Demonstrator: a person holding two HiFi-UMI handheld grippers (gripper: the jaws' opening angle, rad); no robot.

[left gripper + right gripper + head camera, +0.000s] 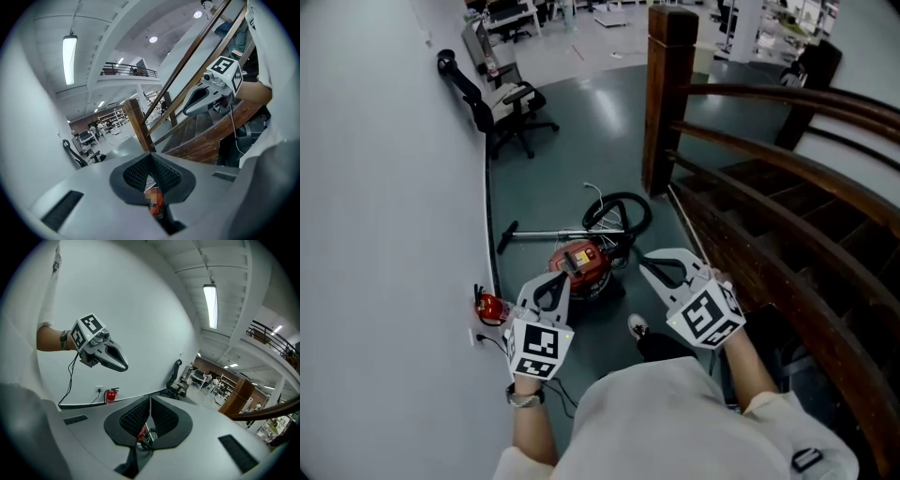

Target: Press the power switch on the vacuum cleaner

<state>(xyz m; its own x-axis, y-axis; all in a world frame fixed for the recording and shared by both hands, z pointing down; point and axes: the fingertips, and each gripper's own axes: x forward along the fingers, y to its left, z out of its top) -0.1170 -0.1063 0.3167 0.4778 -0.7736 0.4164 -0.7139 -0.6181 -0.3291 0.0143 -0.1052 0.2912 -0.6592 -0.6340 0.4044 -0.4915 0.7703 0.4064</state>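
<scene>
Vacuum cleaner point(581, 265) lies ahead of left claw point(560, 279).

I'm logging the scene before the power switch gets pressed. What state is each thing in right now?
Left tongs: shut, empty.
Right tongs: shut, empty.
Vacuum cleaner: sitting on the floor, untouched.
Hose: coiled on the floor behind it.
Wand: lying flat on the floor.
Fire extinguisher: upright by the wall.
Office chair: unoccupied.

Head view looks down; gripper views face the vacuum cleaner point(579, 265)
</scene>
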